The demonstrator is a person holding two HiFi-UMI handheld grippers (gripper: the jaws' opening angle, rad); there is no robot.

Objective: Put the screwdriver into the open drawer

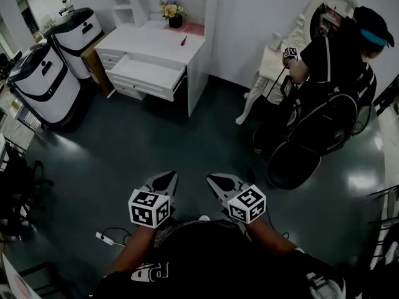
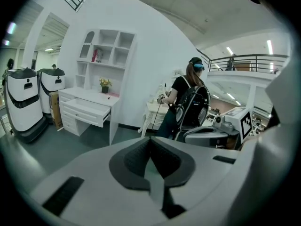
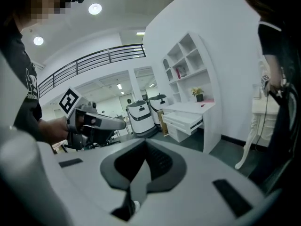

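Observation:
A small red-handled screwdriver (image 1: 184,40) lies on top of the white desk (image 1: 156,37) at the far end of the room. Below the desktop an open drawer (image 1: 146,72) sticks out. Both grippers hang over the dark floor, far from the desk. My left gripper (image 1: 163,180) and my right gripper (image 1: 218,182) are side by side, both shut with nothing in them. In the left gripper view the jaws meet, with the desk (image 2: 87,98) small at the left. In the right gripper view the jaws also meet, and the open drawer (image 3: 186,119) shows beyond them.
Two white floor machines (image 1: 43,80) stand left of the desk. A person with a backpack (image 1: 336,61) stands at a small white side table (image 1: 268,64) to the right, near a dark round seat (image 1: 293,164). A flower pot (image 1: 174,18) is on the desk. A power strip (image 1: 106,237) lies near my feet.

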